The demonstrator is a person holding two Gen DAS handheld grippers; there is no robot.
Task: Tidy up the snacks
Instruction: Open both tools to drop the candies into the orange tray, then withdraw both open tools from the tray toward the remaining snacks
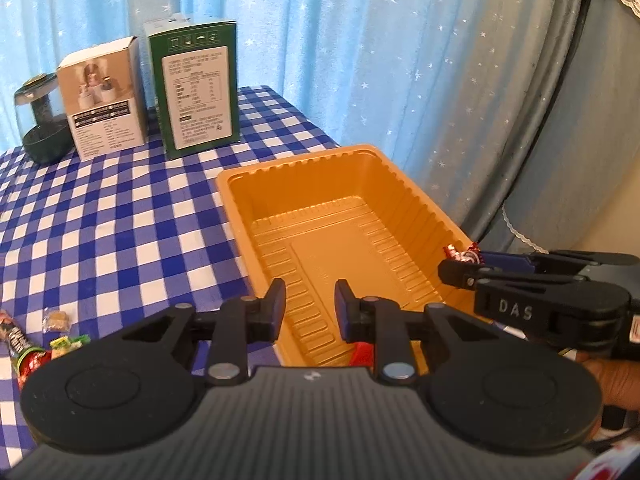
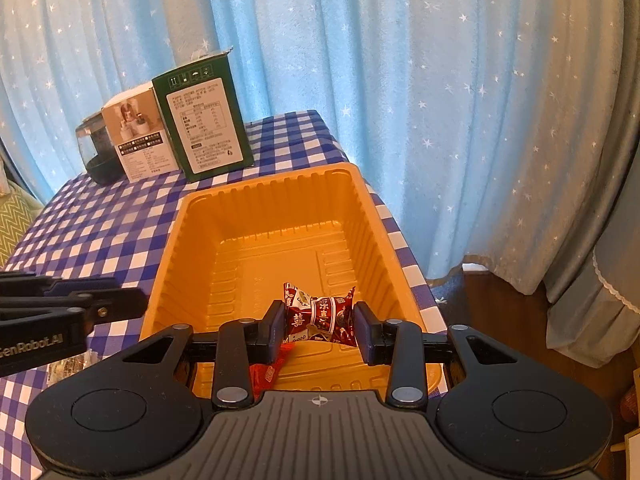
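Holding a red wrapped candy (image 2: 320, 316) between its pads, my right gripper (image 2: 316, 330) sits over the near end of the orange tray (image 2: 272, 192), so this piece is not yet dropped. My left gripper (image 1: 310, 312) stands nearly closed with nothing between its fingers, poised over the tray's near left edge. One red packet (image 2: 266, 376) already lies at the tray's near wall; otherwise the tray floor looks bare. Several snacks (image 1: 60, 340) remain on the checked tablecloth (image 1: 120, 220) to the left. I judge the task barely begun: one item in, one in hand, the rest outstanding.
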